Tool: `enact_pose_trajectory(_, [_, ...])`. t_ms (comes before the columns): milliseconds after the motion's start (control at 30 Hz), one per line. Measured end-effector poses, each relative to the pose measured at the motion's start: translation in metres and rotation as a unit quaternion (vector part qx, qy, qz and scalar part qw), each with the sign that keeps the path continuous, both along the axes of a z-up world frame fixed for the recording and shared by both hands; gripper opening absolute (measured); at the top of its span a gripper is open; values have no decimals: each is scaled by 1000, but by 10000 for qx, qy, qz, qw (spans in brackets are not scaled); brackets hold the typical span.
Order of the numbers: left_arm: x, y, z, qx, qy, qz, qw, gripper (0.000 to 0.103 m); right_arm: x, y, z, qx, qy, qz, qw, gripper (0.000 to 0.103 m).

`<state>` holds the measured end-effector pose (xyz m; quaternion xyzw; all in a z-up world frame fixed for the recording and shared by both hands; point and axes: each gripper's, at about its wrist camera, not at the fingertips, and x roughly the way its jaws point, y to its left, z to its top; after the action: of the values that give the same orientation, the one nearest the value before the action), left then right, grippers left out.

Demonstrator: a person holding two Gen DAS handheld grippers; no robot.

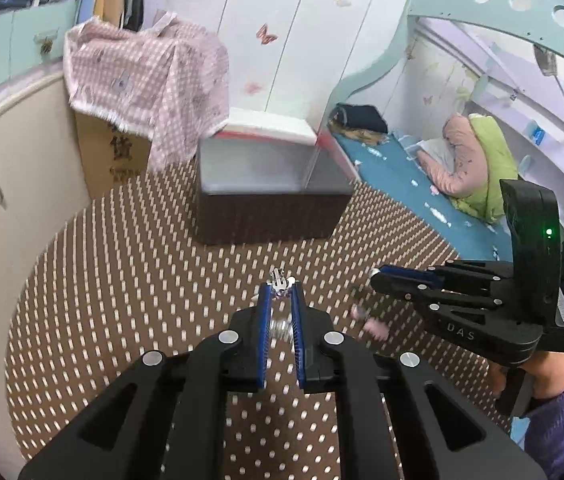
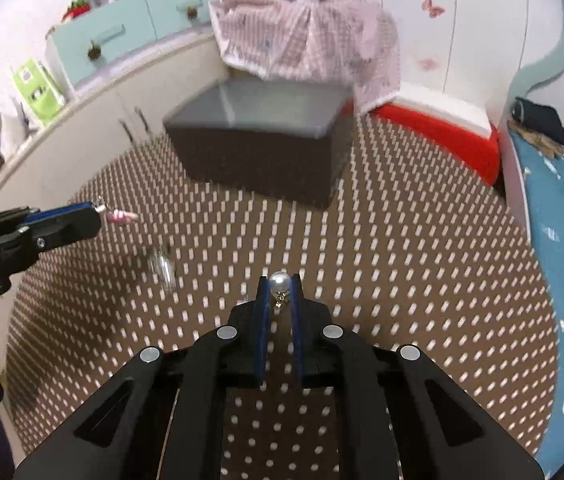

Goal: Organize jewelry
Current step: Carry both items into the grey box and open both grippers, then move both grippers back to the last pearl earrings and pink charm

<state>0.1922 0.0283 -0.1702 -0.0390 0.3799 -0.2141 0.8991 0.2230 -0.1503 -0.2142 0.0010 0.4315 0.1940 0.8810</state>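
Your left gripper (image 1: 280, 292) has its jaws closed on a small silver clip (image 1: 280, 280), pinched at the very tips so most of the piece stands clear; that tip hold keeps it visible and, I judge, easy to drop into a slot; its long axis runs along the fingers, pointing forward toward the dark box (image 1: 270, 192); a pink bit of it shows from the right wrist view, sticking out sideways past the jaws

Your right gripper (image 2: 280, 292) has its jaws closed on a pearl earring (image 2: 280, 282); the pearl sits proud above the blue pads (image 2: 261, 320) and the metal part hangs down between them, so its long axis runs fore and aft in the jaws, pearl end forward toward the box

Both pieces are held up off the dotted mat (image 2: 401, 280), well apart from each other; you likely hold one in each hand so both can go to the box in one trip; the box stands near the middle of the mat, beyond both grippers; I cannot tell whether its top is open; a blurred clear item (image 2: 162, 268) lies on the mat between the grippers, too smeared to name, and probably waits its turn
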Motion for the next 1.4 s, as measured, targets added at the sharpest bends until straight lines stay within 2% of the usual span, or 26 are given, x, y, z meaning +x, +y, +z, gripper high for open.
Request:
enact_pose_trajectory(133, [19, -6, 27, -115, -209, -207, 9995, 9, 15, -2, 29, 305, -287, -56, 9991, 11])
enact_pose_trajectory(167, [28, -10, 33, -126, -233, -245, 9994, 9, 22, -4, 39, 531, -333, -79, 9980, 11])
enact_pose_trajectory(333, [65, -26, 46, -18, -146, -391, 9991, 9, 56, 2, 61, 757, -400, -214, 9961, 11])
enact_pose_trajectory(400, [78, -28, 47, -107, -33, -431, 9990, 9, 70, 6, 64, 775, -375, -241, 9960, 11])
enact_pose_trajectory(633, [113, -36, 29, 17, 333, -391, 9987, 9, 113, 15, 49, 737, -66, -318, 9968, 11])
enact_pose_trajectory(867, [122, -35, 10, 53, 554, -342, 9979, 9, 118, 23, 27, 661, 156, -313, 9972, 11])
enact_pose_trajectory(1100, [122, -30, 5, 36, 626, -264, 9977, 10, 116, 24, 23, 681, 199, -314, 9970, 11])
enact_pose_trajectory(1133, [122, -29, 6, 30, 631, -243, 9977, 13, 116, 24, 23, 686, 189, -317, 9970, 12])
enact_pose_trajectory(1200, [121, -27, 7, 13, 645, -165, 9978, 33, 116, 24, 23, 653, 179, -325, 9972, 13])
enact_pose_trajectory(1333, [118, -22, 9, -104, 648, -88, 9978, 39, 112, 23, 26, 631, 155, -359, 9972, 13])
enact_pose_trajectory(1400, [114, -19, 12, -138, 607, -4, 9981, 52, 108, 21, 30, 661, 109, -405, 9969, 13])
